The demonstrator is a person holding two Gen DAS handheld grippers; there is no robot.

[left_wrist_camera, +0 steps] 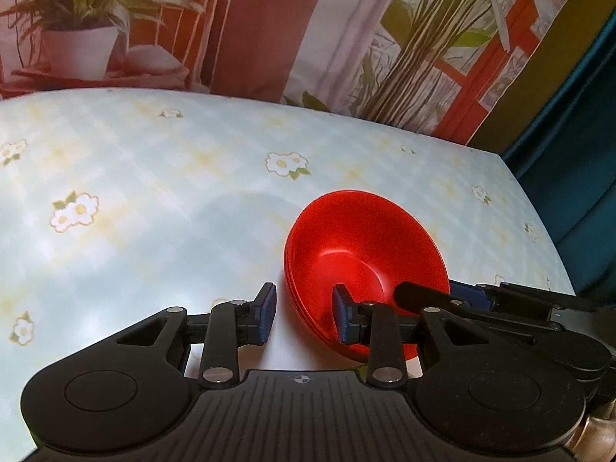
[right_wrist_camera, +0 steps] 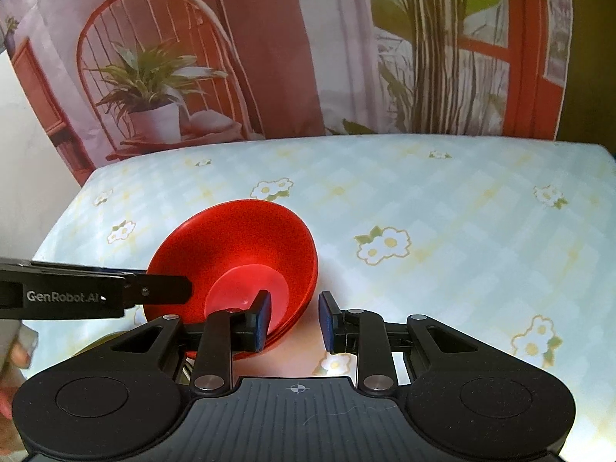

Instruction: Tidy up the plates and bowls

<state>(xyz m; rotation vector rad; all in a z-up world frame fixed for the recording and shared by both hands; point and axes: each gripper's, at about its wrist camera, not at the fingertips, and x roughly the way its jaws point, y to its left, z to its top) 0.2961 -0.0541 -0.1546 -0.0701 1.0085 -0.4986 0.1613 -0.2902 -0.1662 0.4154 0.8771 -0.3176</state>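
Red bowls [left_wrist_camera: 365, 254], nested stack on desk [left_wrist_camera: 154, 192]: my left hand-held gripper [left_wrist_camera: 304, 313] and right hand-held gripper [right_wrist_camera: 294, 317] both straddle the rim, jaws open. Stacking step looks done; next, I judge, close to move it or withdraw.

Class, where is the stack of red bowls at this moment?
The red bowls sit on the flowered tablecloth, low right in the left view and low left in the right, with both open grippers straddling opposite rims.

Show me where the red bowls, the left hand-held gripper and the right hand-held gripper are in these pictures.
red bowls [left_wrist_camera: 365, 238]: left wrist view, inner wall of the top bowl.
left hand-held gripper [left_wrist_camera: 304, 313]: left wrist view, midway between its fingertips.
right hand-held gripper [right_wrist_camera: 294, 319]: right wrist view, midway between its fingertips.
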